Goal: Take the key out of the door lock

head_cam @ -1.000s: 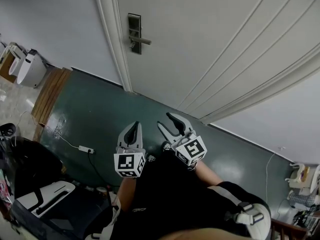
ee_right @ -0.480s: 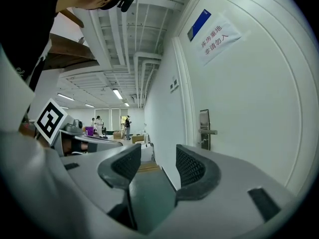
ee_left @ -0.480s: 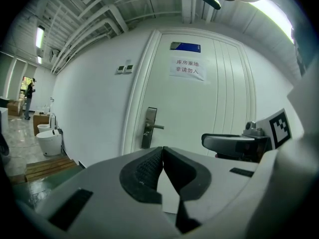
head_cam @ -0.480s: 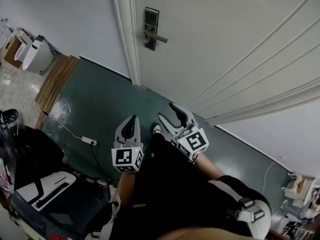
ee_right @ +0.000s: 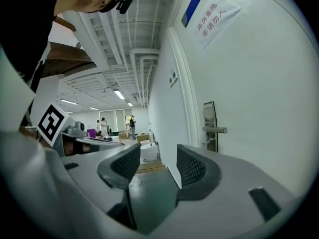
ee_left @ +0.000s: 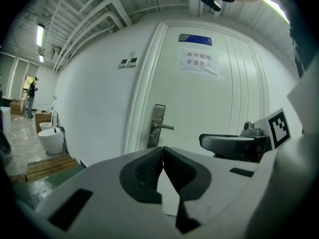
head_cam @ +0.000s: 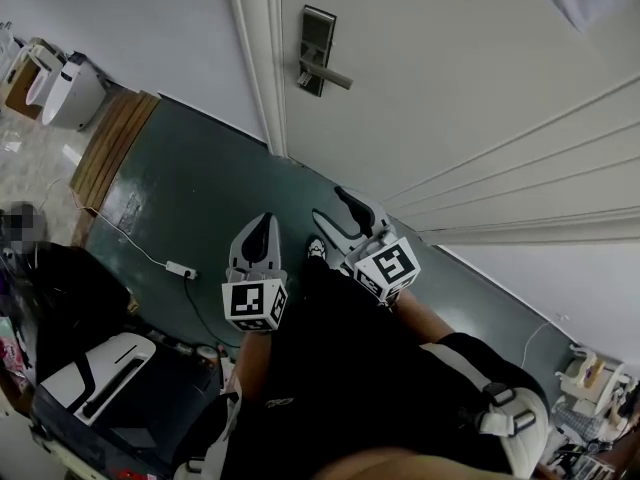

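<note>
Three cameras, one lock plate [head_cam: 318, 50] in common
The head view looks steeply down onto the green floor [head_cam: 190, 198], with the white door [head_cam: 450, 88] across its top. The left gripper view faces that door squarely from low down, well apart. The right gripper view looks along the wall, with the door at its right edge.

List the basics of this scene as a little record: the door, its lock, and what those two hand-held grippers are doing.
Door: white, with a paper notice on it
Lock plate: metal, with a lever handle, near the door's edge
Key: too small to make out
Left hand-held gripper: jaws together, nothing between them
Right hand-held gripper: jaws opening, nothing between them
Position: both grippers held well short of the lock
Floor: dark green
</note>
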Action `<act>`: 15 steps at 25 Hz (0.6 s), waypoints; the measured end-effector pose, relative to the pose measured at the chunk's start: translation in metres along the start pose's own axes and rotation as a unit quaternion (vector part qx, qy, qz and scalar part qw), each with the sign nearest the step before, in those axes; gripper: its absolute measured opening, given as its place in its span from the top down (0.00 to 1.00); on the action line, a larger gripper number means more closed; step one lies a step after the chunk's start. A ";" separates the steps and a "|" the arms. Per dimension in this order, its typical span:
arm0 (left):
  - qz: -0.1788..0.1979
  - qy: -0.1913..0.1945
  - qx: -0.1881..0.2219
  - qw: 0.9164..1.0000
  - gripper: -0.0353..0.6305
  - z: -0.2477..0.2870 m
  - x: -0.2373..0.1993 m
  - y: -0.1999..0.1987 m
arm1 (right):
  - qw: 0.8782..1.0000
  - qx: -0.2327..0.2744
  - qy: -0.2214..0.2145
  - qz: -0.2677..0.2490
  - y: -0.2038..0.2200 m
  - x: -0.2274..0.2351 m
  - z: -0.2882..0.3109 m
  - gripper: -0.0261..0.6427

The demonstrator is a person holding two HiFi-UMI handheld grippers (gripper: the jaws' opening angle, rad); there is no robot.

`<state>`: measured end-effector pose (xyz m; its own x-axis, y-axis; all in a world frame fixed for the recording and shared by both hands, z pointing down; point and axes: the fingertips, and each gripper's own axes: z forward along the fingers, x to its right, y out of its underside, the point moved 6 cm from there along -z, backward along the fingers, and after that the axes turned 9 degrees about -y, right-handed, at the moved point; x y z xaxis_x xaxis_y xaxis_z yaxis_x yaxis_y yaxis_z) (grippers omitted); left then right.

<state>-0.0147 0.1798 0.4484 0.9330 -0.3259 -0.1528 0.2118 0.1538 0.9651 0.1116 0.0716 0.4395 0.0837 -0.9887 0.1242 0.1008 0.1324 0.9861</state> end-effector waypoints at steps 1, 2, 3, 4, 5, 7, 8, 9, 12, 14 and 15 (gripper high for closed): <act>-0.002 -0.003 -0.003 1.000 0.91 0.005 -0.002 -0.002 | 1.000 -0.004 -0.003 0.003 0.000 0.005 0.004 0.61; -0.003 -0.006 -0.004 1.000 0.91 0.010 -0.003 -0.004 | 1.000 -0.009 -0.005 0.005 -0.002 0.011 0.008 0.61; -0.003 -0.007 -0.005 1.000 0.91 0.016 -0.004 -0.007 | 1.000 -0.014 -0.006 0.007 -0.004 0.017 0.012 0.60; -0.002 -0.008 -0.005 1.000 0.91 0.021 -0.004 -0.008 | 1.000 -0.018 -0.007 0.009 -0.005 0.022 0.016 0.60; -0.002 -0.009 -0.005 1.000 0.91 0.026 -0.005 -0.009 | 1.000 -0.020 -0.007 0.011 -0.006 0.028 0.019 0.60; -0.004 -0.009 -0.008 1.000 0.91 0.038 -0.007 -0.007 | 1.000 -0.015 -0.011 0.014 -0.006 0.038 0.025 0.60; -0.004 -0.009 -0.011 1.000 0.91 0.043 -0.007 -0.007 | 1.000 -0.013 -0.014 0.015 -0.005 0.043 0.029 0.60; -0.004 -0.010 -0.015 1.000 0.91 0.049 -0.007 -0.007 | 1.000 -0.011 -0.016 0.016 -0.005 0.048 0.031 0.60; -0.001 -0.009 -0.020 1.000 0.91 0.066 -0.004 -0.009 | 0.999 -0.011 -0.020 0.022 -0.005 0.063 0.036 0.60; -0.002 -0.010 -0.027 1.000 0.91 0.078 -0.003 -0.010 | 0.999 -0.010 -0.022 0.033 -0.003 0.074 0.039 0.60; -0.005 -0.010 -0.031 0.999 0.91 0.085 -0.003 -0.011 | 0.999 -0.008 -0.025 0.039 -0.001 0.079 0.041 0.60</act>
<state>-0.0447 0.1001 0.4568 0.9251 -0.3458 -0.1568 0.2388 0.2088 0.9484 0.0772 -0.0097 0.4526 0.0431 -0.9777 0.2054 0.1116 0.2091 0.9715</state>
